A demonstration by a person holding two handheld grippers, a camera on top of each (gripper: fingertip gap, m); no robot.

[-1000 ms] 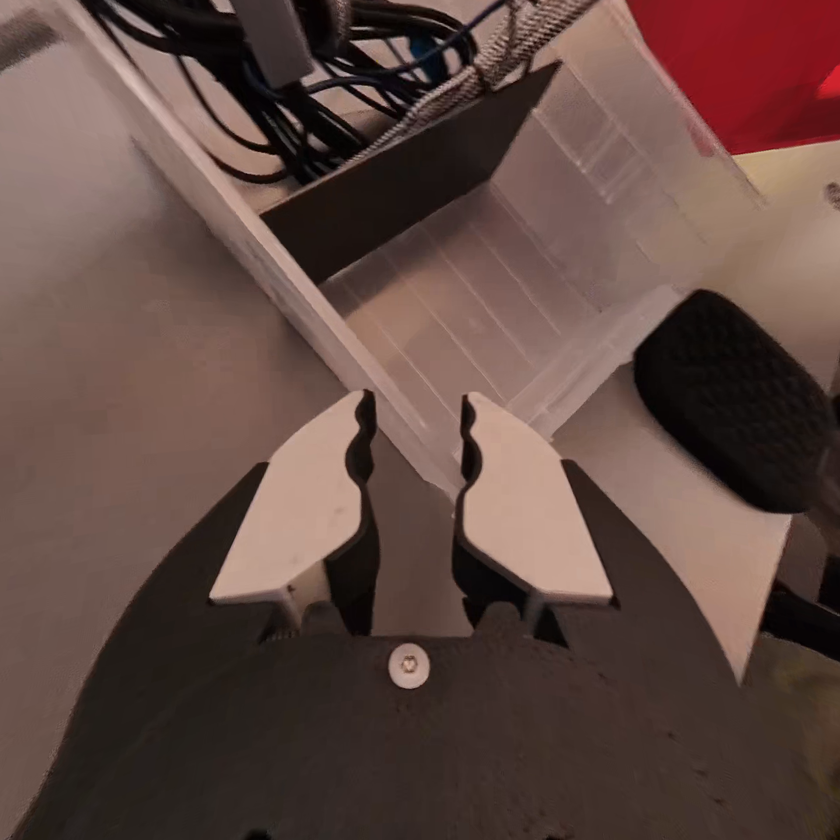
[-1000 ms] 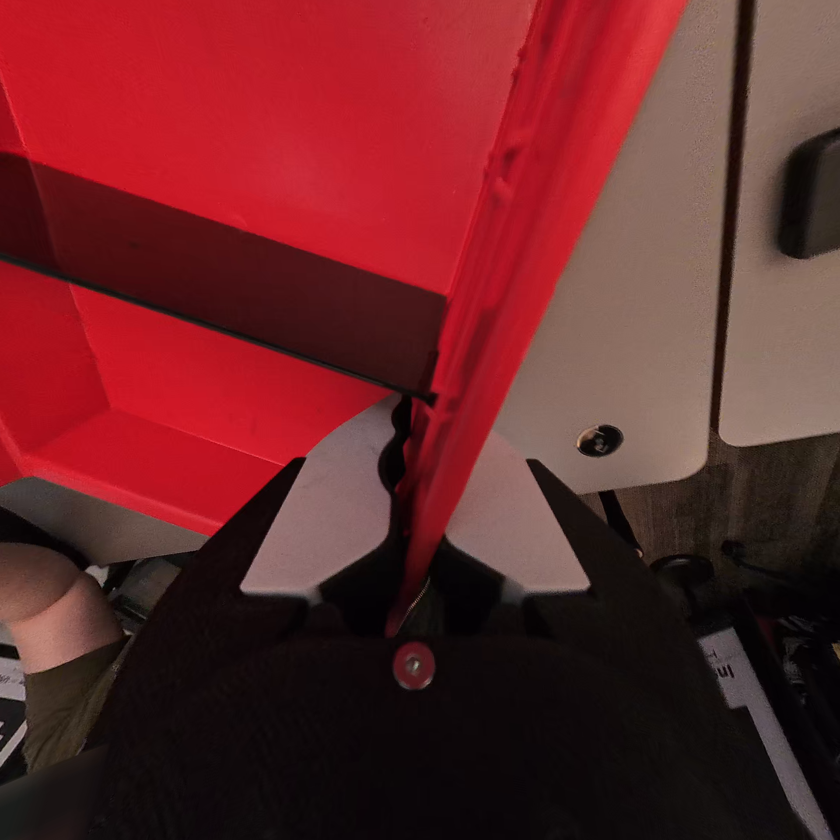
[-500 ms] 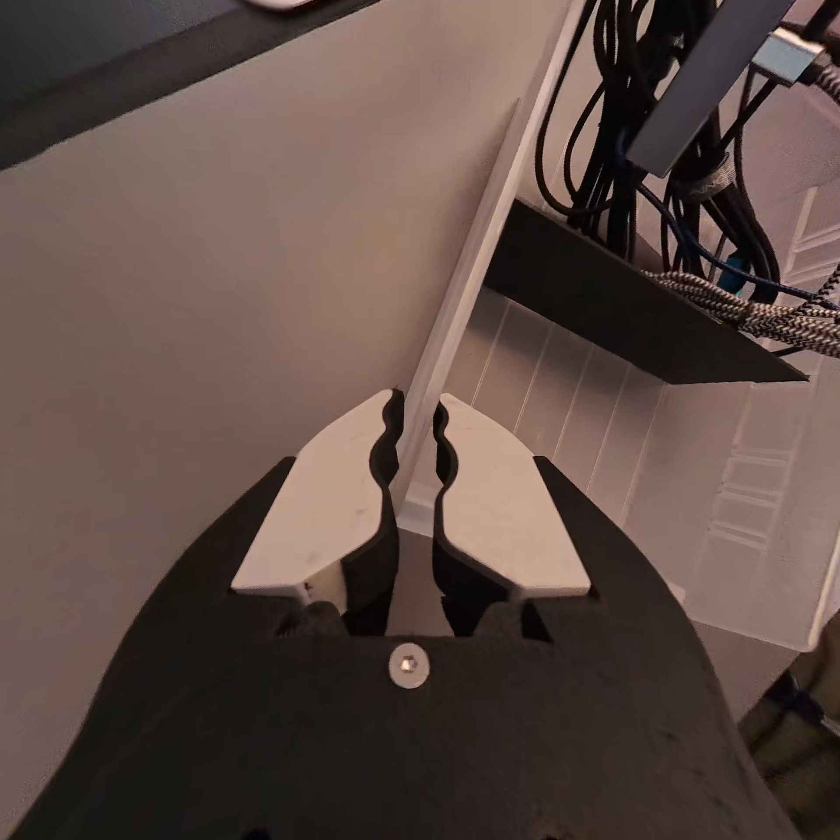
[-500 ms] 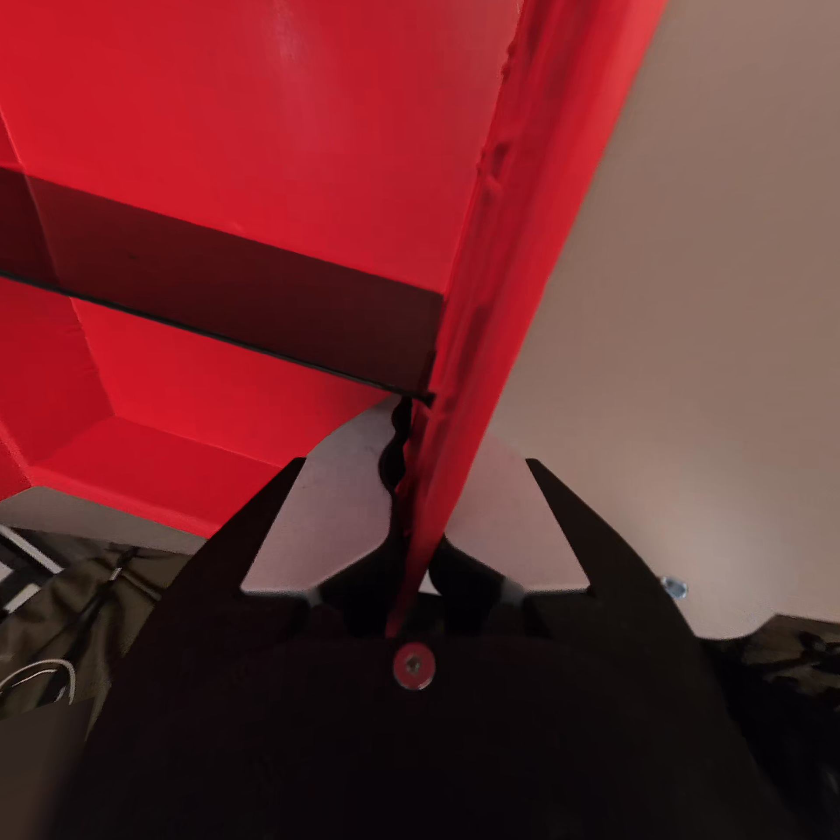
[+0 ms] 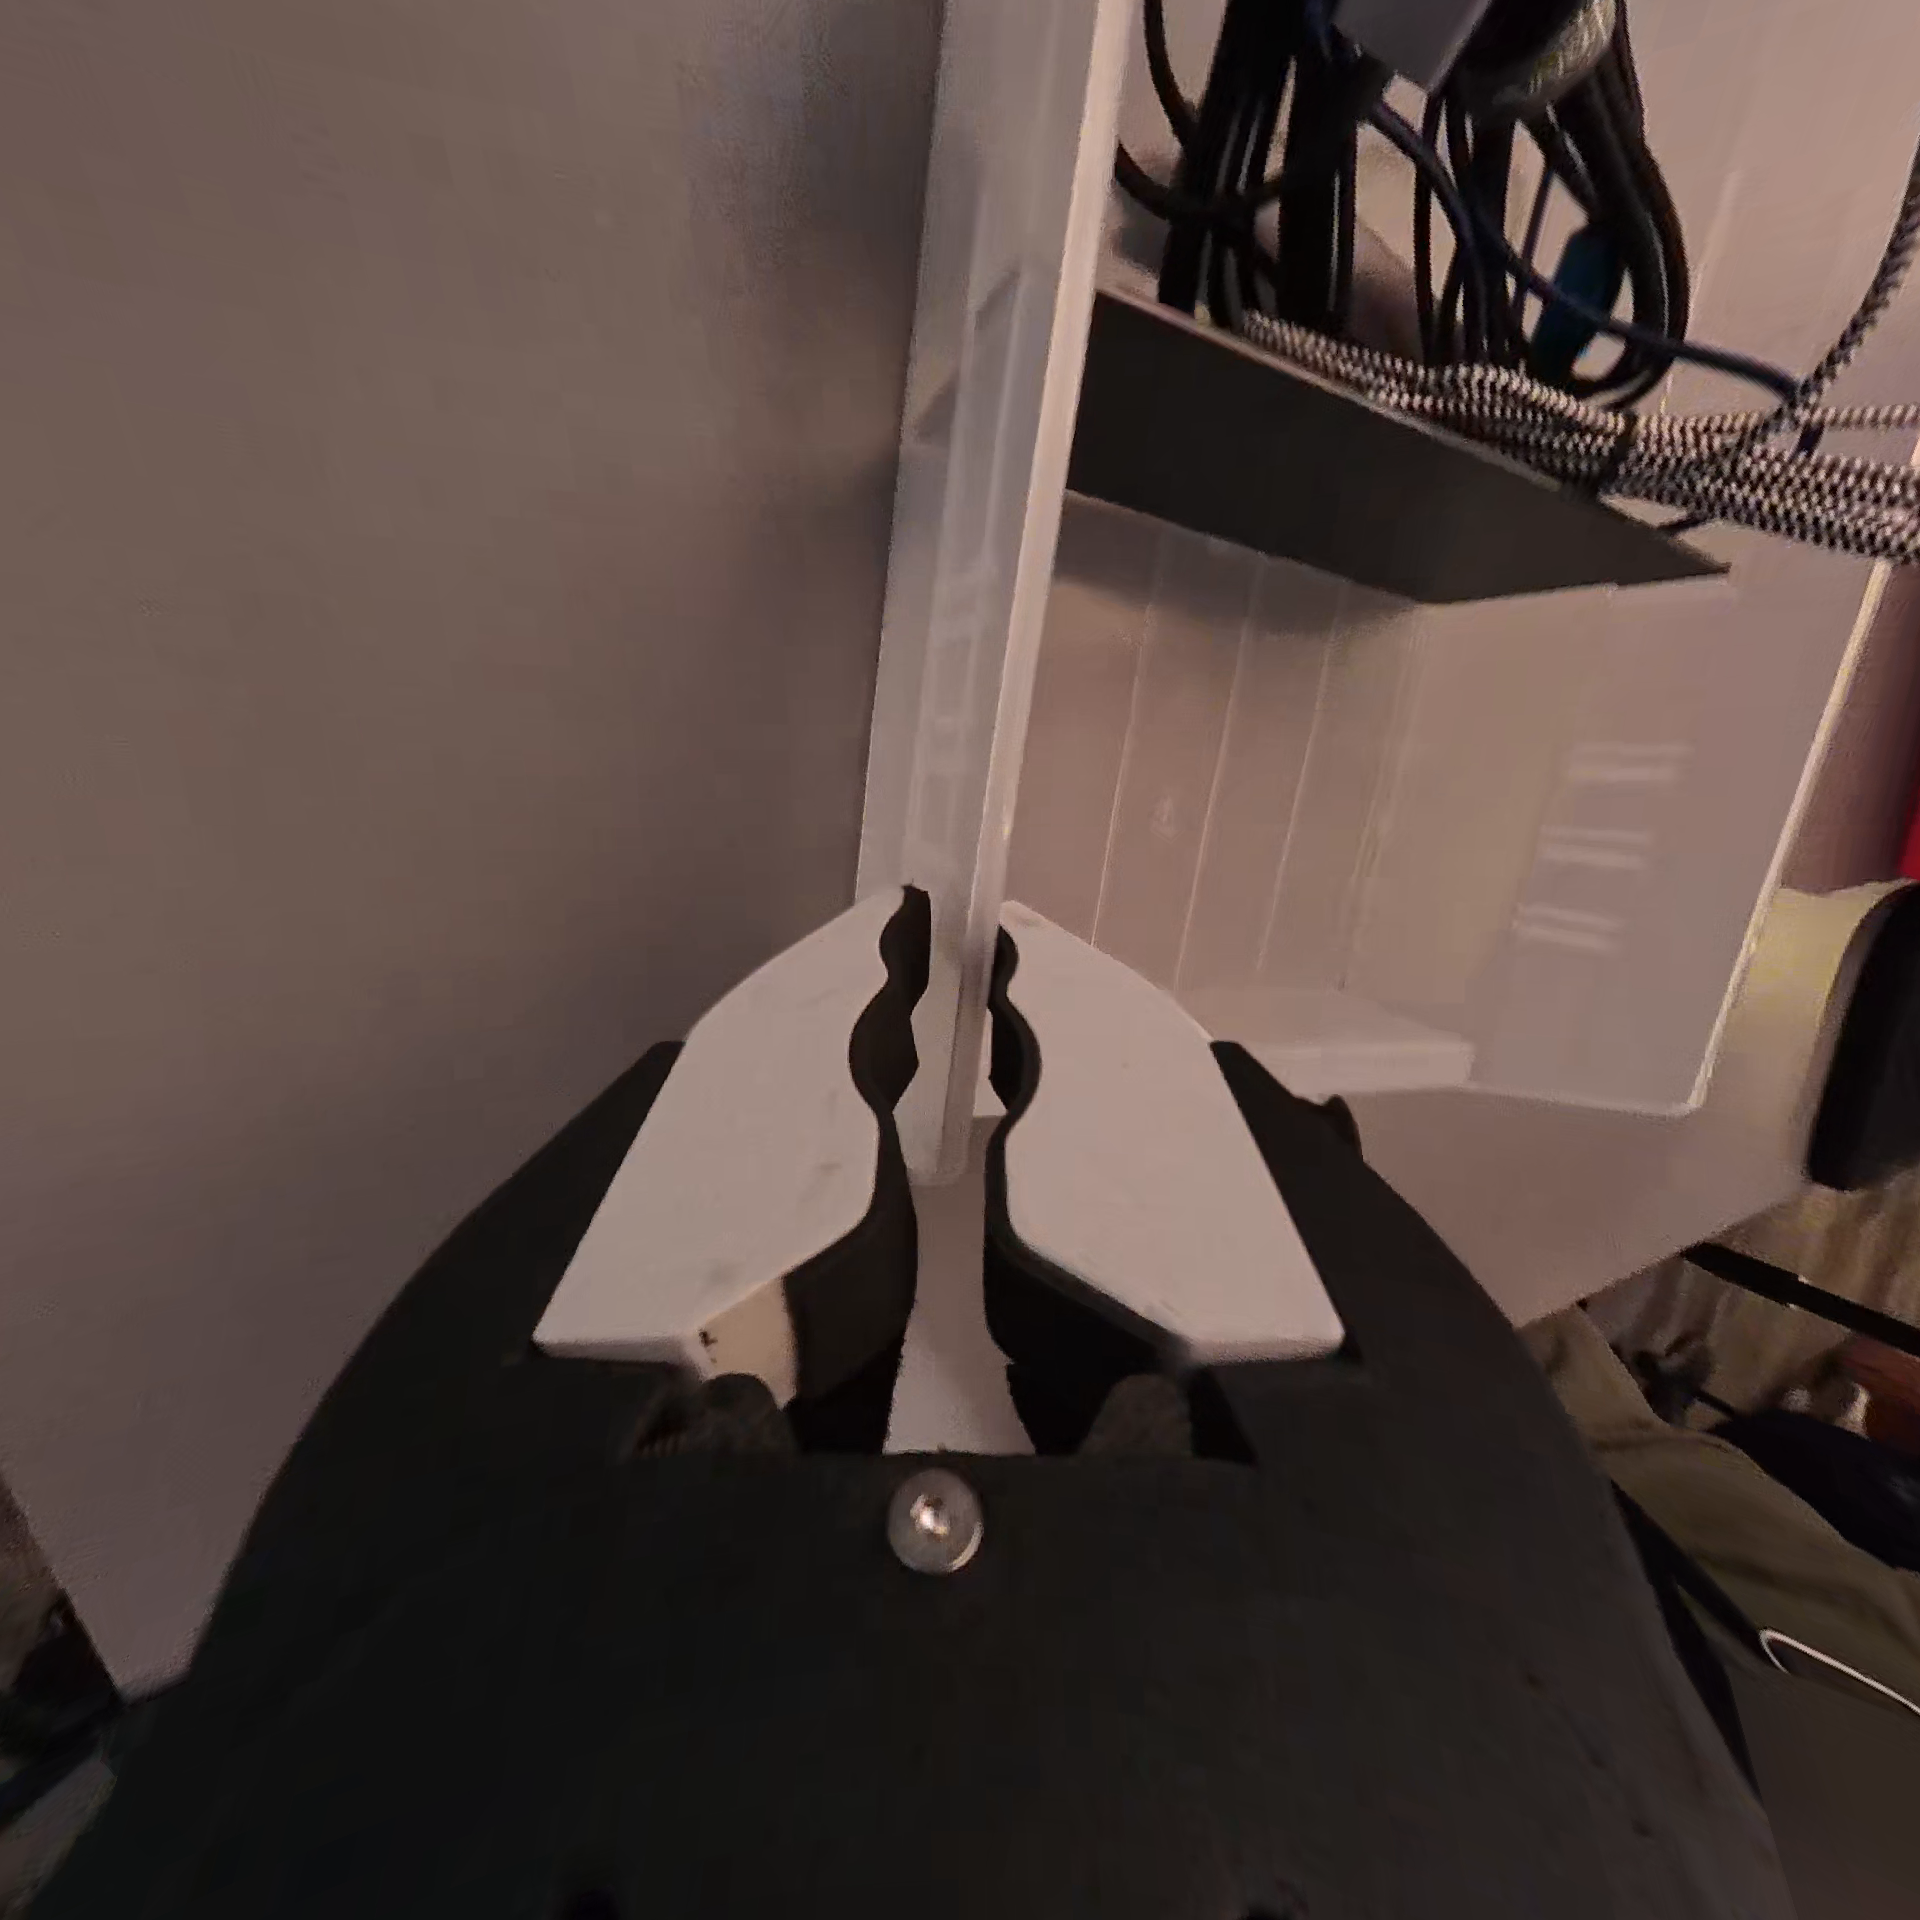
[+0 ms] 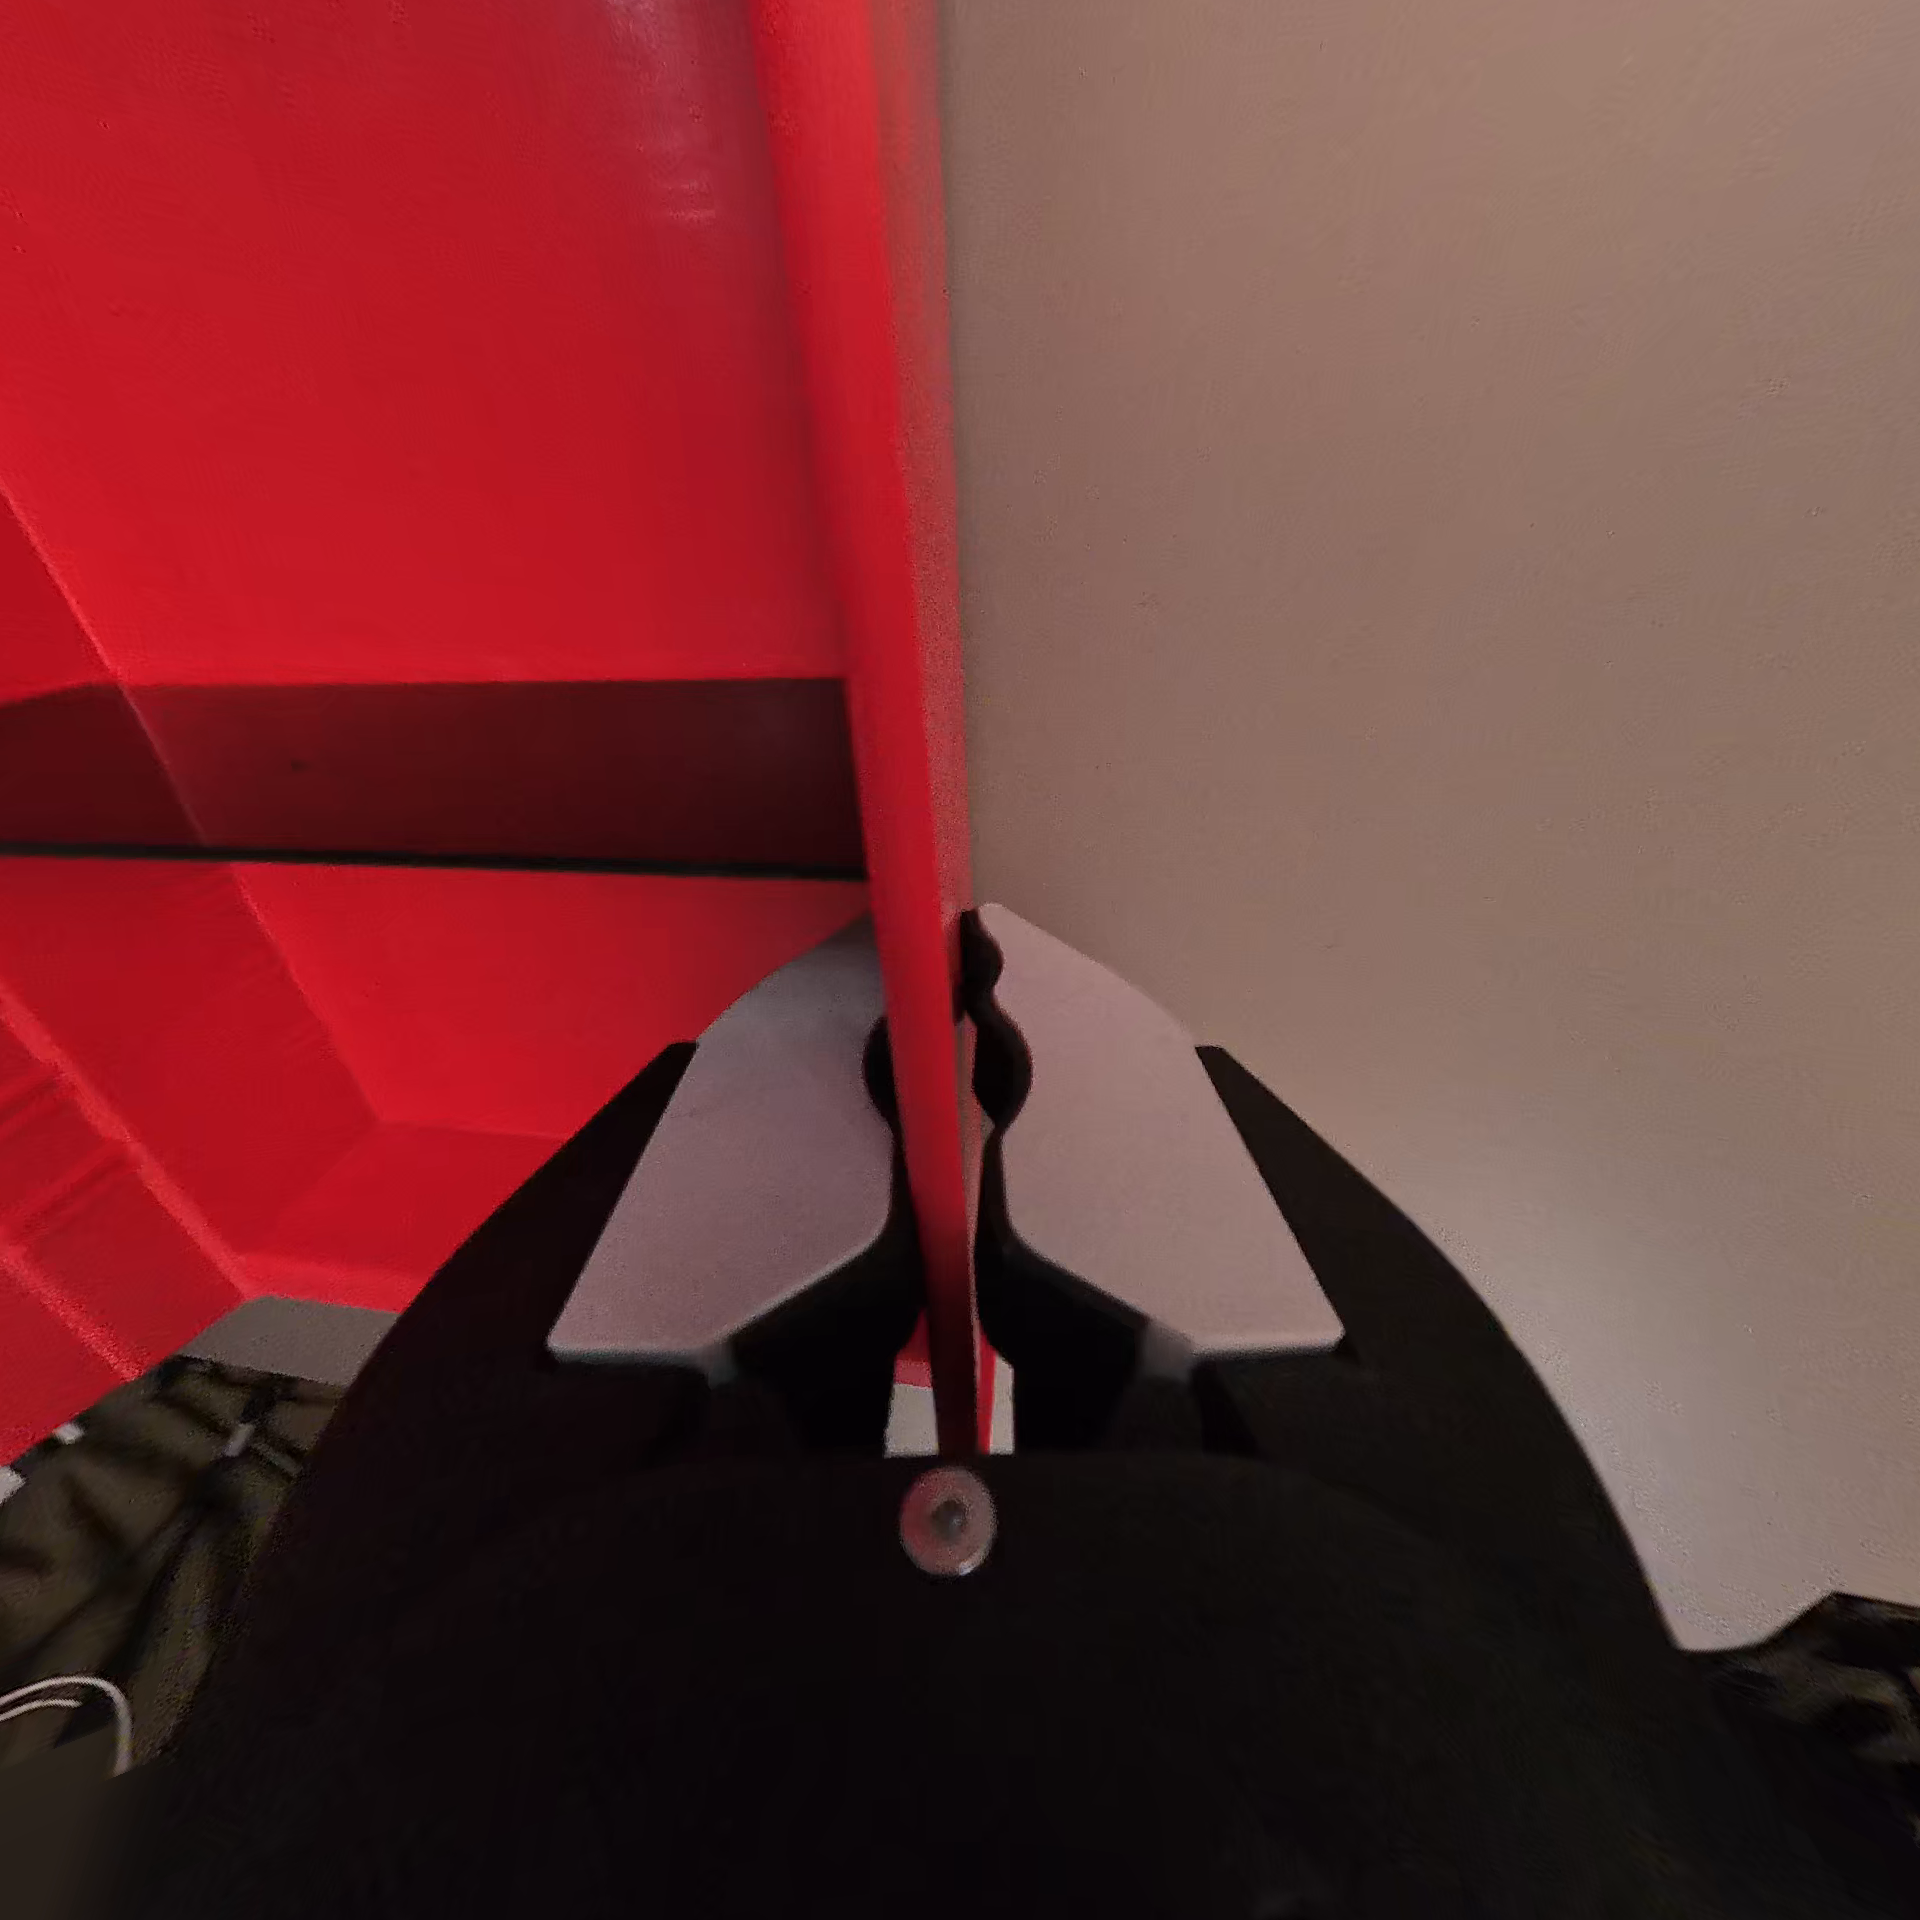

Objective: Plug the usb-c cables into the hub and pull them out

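In the left wrist view, my left gripper (image 5: 956,906) is shut on the side wall of a clear plastic bin (image 5: 992,540), with both pads against the thin wall. Beyond a black divider (image 5: 1330,488), the bin's far part holds a tangle of black cables (image 5: 1455,208), a braided black-and-white cable (image 5: 1621,457) and a grey hub (image 5: 1423,42). In the right wrist view, my right gripper (image 6: 940,925) is shut on the side wall of a red bin (image 6: 883,499). The red bin's inside (image 6: 416,364) has a black divider (image 6: 468,769) and nothing else visible in it.
Both bins are on or over a pale table (image 5: 416,623), which also shows in the right wrist view (image 6: 1455,623). A dark rounded object (image 5: 1860,1049) lies just right of the clear bin. Olive cloth and clutter (image 6: 156,1455) show below the table's front edge. One gripper's finger ends stand about 75 centimetres off the other's.
My left gripper swung round to the clear bin's side wall and its jaws closed from wide apart onto that wall. My right gripper kept its grip on the red bin, which turned and moved over the table.
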